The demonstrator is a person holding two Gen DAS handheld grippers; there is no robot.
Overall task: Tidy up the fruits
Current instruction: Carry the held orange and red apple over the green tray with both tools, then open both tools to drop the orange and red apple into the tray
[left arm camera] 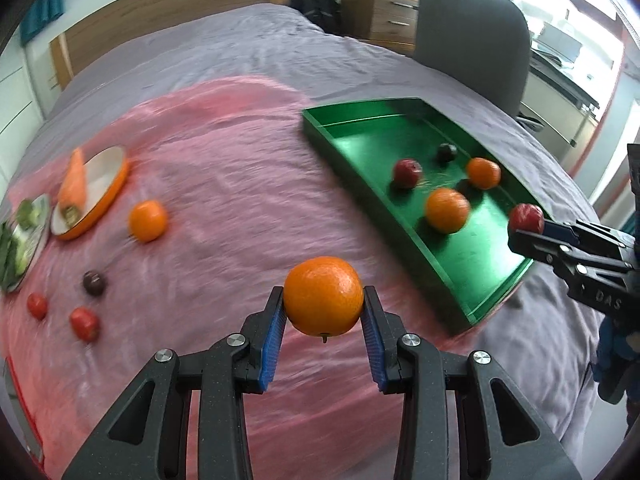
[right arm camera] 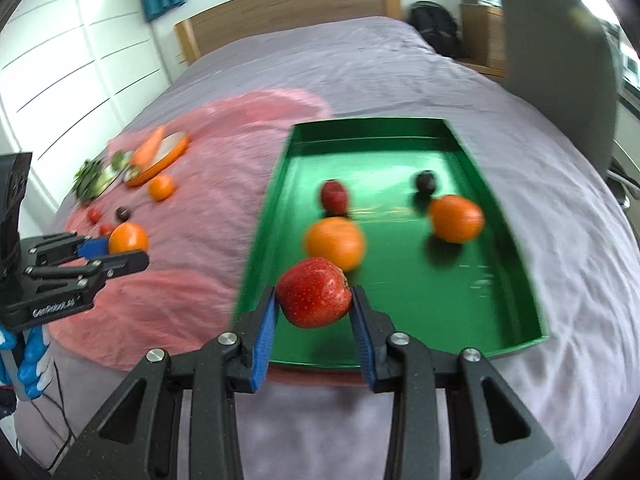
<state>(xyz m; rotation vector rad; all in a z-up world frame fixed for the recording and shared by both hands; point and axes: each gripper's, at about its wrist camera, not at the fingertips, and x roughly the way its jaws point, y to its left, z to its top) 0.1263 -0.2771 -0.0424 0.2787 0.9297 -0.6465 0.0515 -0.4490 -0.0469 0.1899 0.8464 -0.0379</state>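
My left gripper [left arm camera: 323, 300] is shut on an orange [left arm camera: 323, 295] and holds it above the pink cloth [left arm camera: 208, 216], left of the green tray [left arm camera: 360, 120]. It also shows in the right wrist view [right arm camera: 120, 252] with the orange [right arm camera: 128, 239]. My right gripper [right arm camera: 314, 296] is shut on a red apple [right arm camera: 314, 292] over the tray's [right arm camera: 512, 240] near end. It also shows in the left wrist view [left arm camera: 524, 228] with the apple [left arm camera: 526, 217]. The tray holds two oranges [right arm camera: 335, 242], a red apple [right arm camera: 334, 195] and a dark plum [right arm camera: 425, 181].
On the pink cloth lie a loose orange [left arm camera: 147, 220], a dark plum [left arm camera: 94, 283] and two small red fruits [left arm camera: 84, 322]. An orange-rimmed plate [left arm camera: 114, 188] holds a carrot [left arm camera: 74, 180]; another plate holds greens [left arm camera: 24, 236]. A grey chair [left arm camera: 472, 36] stands beyond the bed.
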